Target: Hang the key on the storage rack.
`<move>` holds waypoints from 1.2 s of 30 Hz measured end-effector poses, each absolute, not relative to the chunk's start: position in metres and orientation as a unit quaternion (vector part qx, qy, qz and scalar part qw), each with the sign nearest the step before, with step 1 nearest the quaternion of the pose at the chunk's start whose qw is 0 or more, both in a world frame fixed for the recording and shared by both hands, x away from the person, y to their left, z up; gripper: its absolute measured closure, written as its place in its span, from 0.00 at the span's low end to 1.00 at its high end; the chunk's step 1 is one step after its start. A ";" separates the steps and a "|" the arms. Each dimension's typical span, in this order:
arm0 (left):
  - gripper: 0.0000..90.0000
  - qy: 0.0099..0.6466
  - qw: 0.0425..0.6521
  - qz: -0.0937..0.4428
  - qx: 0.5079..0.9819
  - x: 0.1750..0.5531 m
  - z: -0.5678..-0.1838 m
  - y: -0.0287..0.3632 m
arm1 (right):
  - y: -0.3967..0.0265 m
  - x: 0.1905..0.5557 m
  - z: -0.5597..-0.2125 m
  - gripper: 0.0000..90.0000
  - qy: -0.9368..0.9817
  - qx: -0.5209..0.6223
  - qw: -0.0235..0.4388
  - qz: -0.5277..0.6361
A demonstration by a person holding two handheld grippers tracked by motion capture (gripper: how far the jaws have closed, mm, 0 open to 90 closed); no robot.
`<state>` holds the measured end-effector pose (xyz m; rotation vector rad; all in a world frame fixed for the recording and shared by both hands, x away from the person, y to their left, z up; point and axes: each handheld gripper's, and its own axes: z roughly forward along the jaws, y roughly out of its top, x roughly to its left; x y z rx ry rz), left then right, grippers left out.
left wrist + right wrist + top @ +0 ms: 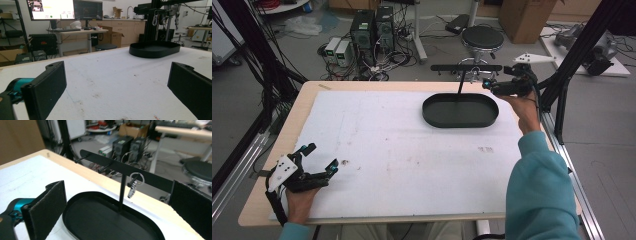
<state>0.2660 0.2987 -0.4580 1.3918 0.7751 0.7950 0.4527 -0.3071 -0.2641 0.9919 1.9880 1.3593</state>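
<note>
Right gripper [497, 86], jaws spread and holding nothing, hangs just beside the black oval tray [432, 116], whose T-stand bar carries a keyring [132, 187] on a peg; left gripper [319, 159], also spread, rests well apart from the tray, white table cover [402, 150] bare between.

— What stands past the far edge of the pale wooden counter [272, 150]?

— A grey concrete floor [257, 45] with two black computer towers [373, 27] amid tangled cables, a round black stool [482, 37] and a brown cardboard box [524, 17].

— And the walls?

— In the left gripper view, a white wall behind a run of light wooden cabinets [120, 27], with a tap above them. A large bright monitor [51, 9] and a dark one [87, 10] stand over a height-adjustable desk with a pale top [77, 31].

— The lighting?

— Even, indoor, no hard shadows. Black metal frame posts [582, 40] flank the counter.
</note>
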 end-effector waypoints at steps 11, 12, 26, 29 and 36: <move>0.03 0.337 0.628 0.348 0.609 0.266 -0.458 0.299 | -0.323 0.367 -0.307 0.01 0.702 0.305 0.293 0.572; 0.03 0.338 0.629 0.348 0.608 0.266 -0.458 0.299 | -0.324 0.360 -0.311 0.01 0.698 0.302 0.296 0.579; 0.03 0.338 0.630 0.348 0.606 0.265 -0.458 0.299 | -0.326 0.293 -0.421 0.01 0.660 0.332 0.324 0.591; 0.03 0.338 0.627 0.350 0.608 0.265 -0.458 0.299 | -0.320 0.289 -0.441 0.01 0.658 0.328 0.337 0.589; 0.03 0.339 0.627 0.352 0.607 0.265 -0.458 0.299 | -0.315 0.282 -0.457 0.01 0.635 0.312 0.358 0.610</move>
